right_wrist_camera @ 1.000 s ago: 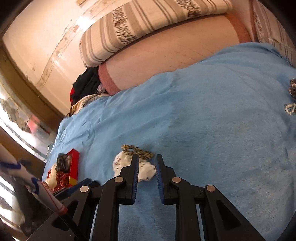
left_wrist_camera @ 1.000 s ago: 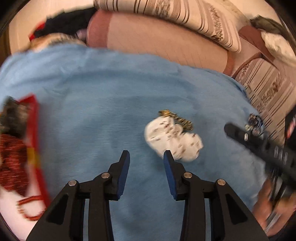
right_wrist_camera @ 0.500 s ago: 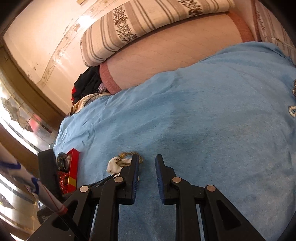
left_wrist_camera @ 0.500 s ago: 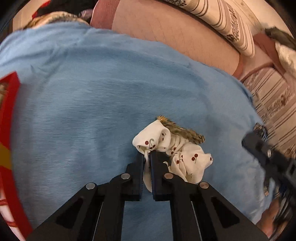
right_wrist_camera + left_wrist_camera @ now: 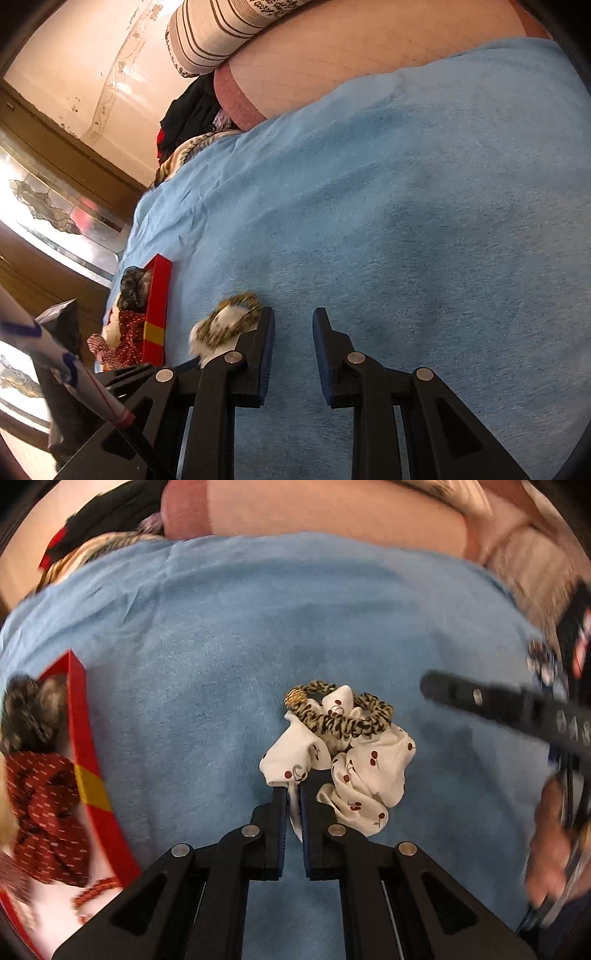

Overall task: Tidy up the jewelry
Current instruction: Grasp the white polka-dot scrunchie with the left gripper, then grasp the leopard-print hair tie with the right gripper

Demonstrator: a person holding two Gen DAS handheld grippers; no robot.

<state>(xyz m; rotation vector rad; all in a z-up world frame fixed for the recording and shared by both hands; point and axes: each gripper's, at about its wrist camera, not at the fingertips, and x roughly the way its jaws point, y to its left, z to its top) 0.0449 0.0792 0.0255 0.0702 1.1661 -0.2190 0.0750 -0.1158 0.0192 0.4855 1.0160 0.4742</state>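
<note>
- Red box [image 5: 83, 760], left edge of the left wrist view: open and part full. A dark furry piece [image 5: 26, 712] sits at its upper end, with a red patterned scrunchie [image 5: 44, 812] below it. Judged to be the place the loose pieces go.
- Left gripper [image 5: 291, 794], bottom centre: a second ago its jaws stood spread over bare blanket [image 5: 258, 627], short of the pile. They have since closed and now pinch a fold of the white scrunchie [image 5: 365, 775], a strip of white cloth showing between the pads.
- White scrunchie, cherry print, centre of frame: lying on the blanket, near edge drawn toward the jaws. A second ago it lay flat and untouched, farther up the frame.
- Leopard tie [image 5: 343, 716] with a gold bead: draped across the white scrunchie's upper edge, touching it. Likely to ride along or slide off when the scrunchie is lifted.
- Meaning: the grasp looks made; lift and carry toward the box at the left seem next.
- Right gripper [image 5: 293, 332], bottom centre of the right wrist view: jaws part open with only blanket between the pads, a little wider than half a second ago. Holding nothing.
- In that view the pile appears blurred just left of the left finger, and the box lies farther left.
- In the left view the right gripper's finger enters from the right edge, pointing at the pile and near it without touching.
</note>
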